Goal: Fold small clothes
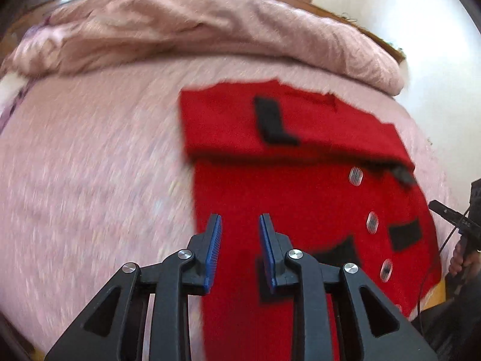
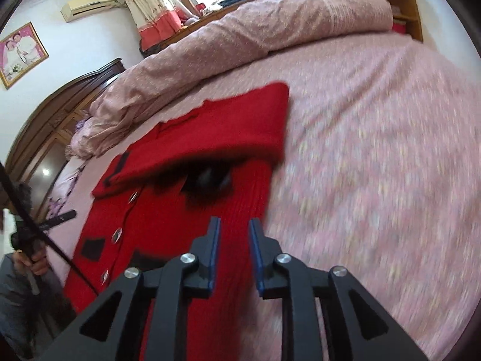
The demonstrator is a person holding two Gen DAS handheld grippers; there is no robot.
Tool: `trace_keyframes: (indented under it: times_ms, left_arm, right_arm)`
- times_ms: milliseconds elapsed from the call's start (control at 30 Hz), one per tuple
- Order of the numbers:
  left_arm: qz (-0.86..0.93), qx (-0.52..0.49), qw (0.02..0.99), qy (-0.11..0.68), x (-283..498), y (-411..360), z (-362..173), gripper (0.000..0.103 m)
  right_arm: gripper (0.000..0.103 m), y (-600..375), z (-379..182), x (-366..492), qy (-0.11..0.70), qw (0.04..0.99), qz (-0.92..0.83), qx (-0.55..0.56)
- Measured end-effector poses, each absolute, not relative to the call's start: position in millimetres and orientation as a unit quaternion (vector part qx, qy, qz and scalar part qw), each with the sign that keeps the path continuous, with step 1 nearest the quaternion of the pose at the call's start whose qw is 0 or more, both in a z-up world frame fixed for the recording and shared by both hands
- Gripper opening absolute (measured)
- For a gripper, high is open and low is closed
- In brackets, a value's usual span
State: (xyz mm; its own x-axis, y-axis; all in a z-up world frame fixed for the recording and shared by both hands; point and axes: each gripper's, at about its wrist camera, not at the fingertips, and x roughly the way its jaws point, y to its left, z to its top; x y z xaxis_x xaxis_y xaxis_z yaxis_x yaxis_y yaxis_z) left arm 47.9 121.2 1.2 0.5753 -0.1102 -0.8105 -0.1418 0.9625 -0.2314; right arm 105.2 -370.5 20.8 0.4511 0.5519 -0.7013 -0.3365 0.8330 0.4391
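A small red cardigan (image 1: 300, 186) with black patches and silver buttons lies flat on the pink bed, its sleeves folded across the chest. It also shows in the right wrist view (image 2: 180, 210). My left gripper (image 1: 240, 222) is open and empty, hovering over the cardigan's lower left edge. My right gripper (image 2: 234, 225) is open and empty, hovering over the cardigan's lower right edge. The other gripper's tip (image 1: 451, 213) shows at the right of the left wrist view, and at the left of the right wrist view (image 2: 60, 219).
The pink bedsheet (image 1: 90, 180) spreads wide around the cardigan. A rolled pink duvet (image 2: 240, 30) lies along the far side of the bed. A wooden headboard (image 2: 45, 114) and a cable (image 2: 45, 234) are at the left.
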Motion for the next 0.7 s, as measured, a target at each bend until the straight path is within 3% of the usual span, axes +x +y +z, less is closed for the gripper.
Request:
trace_keyframes:
  times_ms: [167,233,300,600,700]
  left_arm:
    - [0.01,-0.19,0.843,0.504,0.9,134.9,-31.9,0.022]
    - [-0.004,-0.191,0.84,0.508,-12.0,132.8,-34.0,0.026]
    - [-0.014,-0.192,0.839,0.509,-19.8,130.5,-33.6,0.034]
    - [-0.051,-0.217,0.82,0.527,-41.8,115.8,-37.1,0.064]
    - [-0.07,-0.227,0.809,0.538,-47.7,112.2,-36.4,0.065]
  right_arm:
    - [0.033,-382.3,13.6,62.4,0.47,0.833,0.264,0.124]
    - [0.049,-390.2,11.1,51.4,0.475,0.83,0.26,0.136]
    - [0.058,-400.3,8.3,43.9,0.485,0.825,0.247,0.152]
    - [0.058,-410.1,-20.0,13.6,0.512,0.757,0.311,0.262]
    - [0.058,-406.7,-24.0,3.9,0.512,0.745,0.325,0.277]
